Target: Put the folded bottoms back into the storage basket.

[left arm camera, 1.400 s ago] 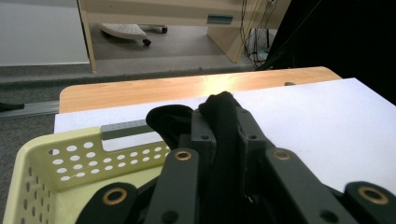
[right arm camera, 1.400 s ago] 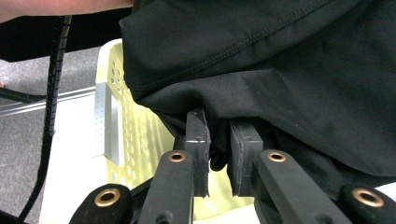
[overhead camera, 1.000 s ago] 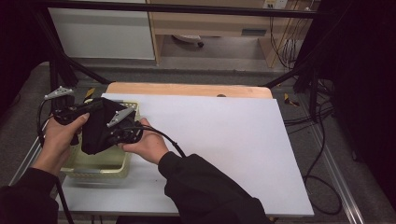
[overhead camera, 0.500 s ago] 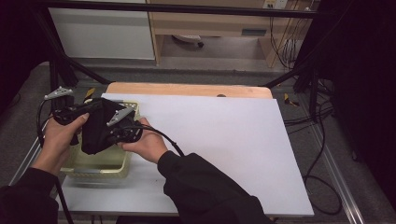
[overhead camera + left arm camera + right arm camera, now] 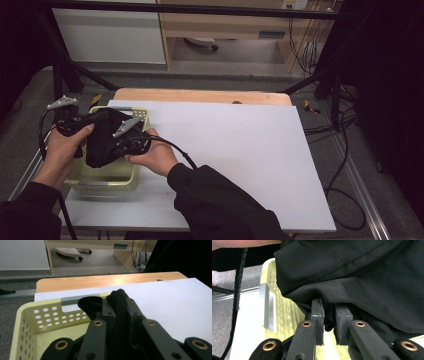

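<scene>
- Black cloth [image 5: 106, 142] hangs just above the basket [image 5: 107, 181], pinched by both grippers: left [image 5: 119, 302], right [image 5: 329, 312].
- Step: lifting it out.
- Next: carry it clear of the basket rim, grips kept tight.

Grey floor [image 5: 240, 55], wooden desk [image 5: 225, 25], white panel [image 5: 110, 35] behind.

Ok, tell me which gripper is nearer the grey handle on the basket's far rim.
Left. The left gripper, shut on the black garment, points toward the grey handle. The right gripper grips the garment nearer the person, over the yellow basket.
</scene>
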